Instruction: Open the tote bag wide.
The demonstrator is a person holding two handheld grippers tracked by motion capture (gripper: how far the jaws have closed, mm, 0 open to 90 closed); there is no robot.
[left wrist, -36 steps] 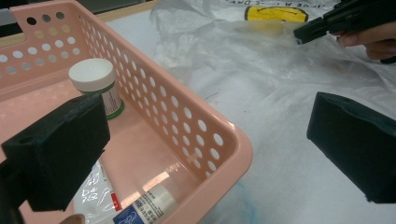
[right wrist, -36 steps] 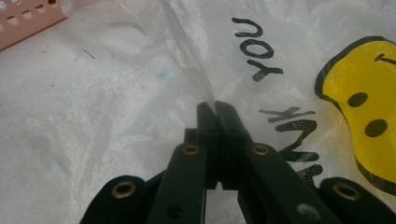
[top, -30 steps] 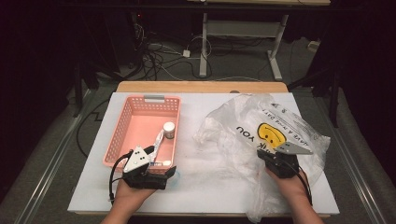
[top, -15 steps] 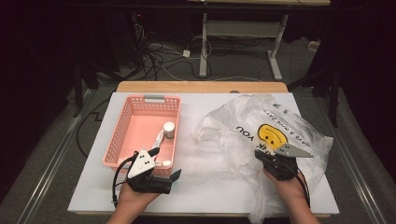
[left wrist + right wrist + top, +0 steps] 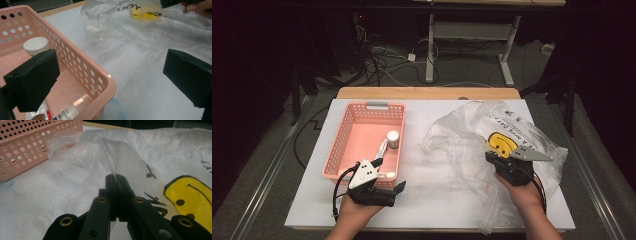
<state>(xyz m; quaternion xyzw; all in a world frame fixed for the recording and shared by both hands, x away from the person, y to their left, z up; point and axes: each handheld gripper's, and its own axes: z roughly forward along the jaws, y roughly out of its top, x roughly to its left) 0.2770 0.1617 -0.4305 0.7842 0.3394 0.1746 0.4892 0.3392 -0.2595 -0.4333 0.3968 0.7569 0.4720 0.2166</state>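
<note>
A pink basket (image 5: 348,135) (image 5: 75,65) stands on the table's left side. Inside lie a white-capped bottle (image 5: 393,139) (image 5: 36,45) and a tube (image 5: 381,150) (image 5: 65,112). My left gripper (image 5: 388,176) (image 5: 110,75) is wide open and holds nothing. It straddles the basket's near right corner, with one jaw over the basket and the other over the table. A crumpled clear plastic bag (image 5: 472,125) (image 5: 155,150) with a yellow smiley (image 5: 504,142) (image 5: 192,197) lies at the right. My right gripper (image 5: 491,157) (image 5: 116,180) is shut on a raised fold of the bag.
A white sheet (image 5: 432,200) covers the table, and a wooden edge (image 5: 427,93) runs along its far side. Cables and desk legs (image 5: 430,50) are on the dark floor beyond. The basket wall (image 5: 30,147) is at the far left of the right gripper view.
My left gripper has drawn a little nearer to the person and to the right, off the basket's near edge. The right gripper has stayed shut on the bag, almost still.
</note>
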